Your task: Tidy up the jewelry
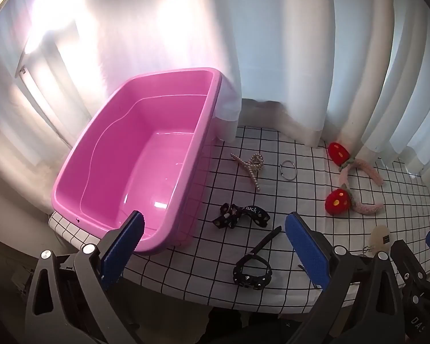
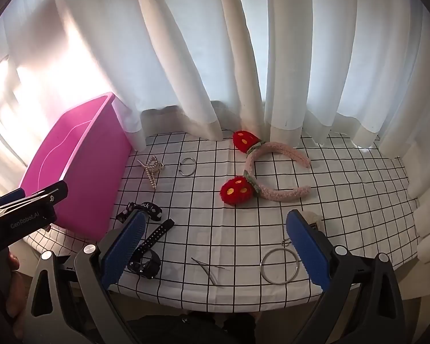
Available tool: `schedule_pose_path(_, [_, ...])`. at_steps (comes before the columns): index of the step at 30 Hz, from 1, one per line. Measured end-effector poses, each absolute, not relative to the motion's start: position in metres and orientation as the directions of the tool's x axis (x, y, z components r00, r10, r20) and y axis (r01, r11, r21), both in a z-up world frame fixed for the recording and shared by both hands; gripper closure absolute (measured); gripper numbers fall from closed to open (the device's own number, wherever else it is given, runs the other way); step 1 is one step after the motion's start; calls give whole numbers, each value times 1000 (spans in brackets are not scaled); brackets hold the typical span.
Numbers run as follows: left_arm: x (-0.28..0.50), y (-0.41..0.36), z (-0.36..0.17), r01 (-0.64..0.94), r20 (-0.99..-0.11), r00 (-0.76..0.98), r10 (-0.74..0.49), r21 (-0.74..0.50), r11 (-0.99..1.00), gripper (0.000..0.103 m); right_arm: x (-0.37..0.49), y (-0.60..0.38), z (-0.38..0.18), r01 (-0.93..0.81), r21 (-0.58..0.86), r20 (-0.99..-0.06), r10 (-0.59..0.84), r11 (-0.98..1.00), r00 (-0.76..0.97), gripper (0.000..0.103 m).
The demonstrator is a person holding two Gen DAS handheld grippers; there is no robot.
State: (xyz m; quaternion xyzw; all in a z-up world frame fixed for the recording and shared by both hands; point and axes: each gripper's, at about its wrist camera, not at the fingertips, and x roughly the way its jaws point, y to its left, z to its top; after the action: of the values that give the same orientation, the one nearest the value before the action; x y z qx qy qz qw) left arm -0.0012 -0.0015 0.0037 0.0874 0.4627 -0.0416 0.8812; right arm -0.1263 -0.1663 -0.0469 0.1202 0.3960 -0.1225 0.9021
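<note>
cream tag [image 2: 312, 219] behind tongs pad, lettering unreadable

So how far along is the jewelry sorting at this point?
Nothing looks done: the pink tub is empty. Nothing is in hand either: the left gripper and right gripper are both open. Left to do is everything on the checked cloth: pearl clip, small ring, strawberry headband, black bow, studded strap, large hoop, thin pin.

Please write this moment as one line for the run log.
left gripper: open, empty | right gripper: open, empty | pink bin: empty | jewelry on checked cloth: untouched
</note>
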Motion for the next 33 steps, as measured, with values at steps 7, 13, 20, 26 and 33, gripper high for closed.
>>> schedule_pose_path(7, [-2, -1, 3, 155, -822, 569, 7, 116, 981, 6, -127, -167, -47, 317, 122, -741, -126, 941, 659, 9])
schedule_pose_path(13, [-1, 0, 4, 157, -825, 566, 6, 115, 981, 6, -126, -166, -46, 317, 122, -744, -125, 941, 657, 9])
schedule_pose_path(20, [-2, 1, 3, 158, -826, 564, 6, 115, 981, 6, -127, -166, -46, 317, 123, -744, -124, 941, 657, 9])
schedule_pose_path(26, [-2, 1, 3, 159, -826, 564, 5, 114, 981, 6, -127, -166, -46, 317, 123, -743, -124, 940, 658, 9])
schedule_pose_path(33, [-3, 0, 3, 158, -827, 563, 7, 116, 981, 6, -128, -166, -46, 318, 125, -742, -124, 940, 659, 9])
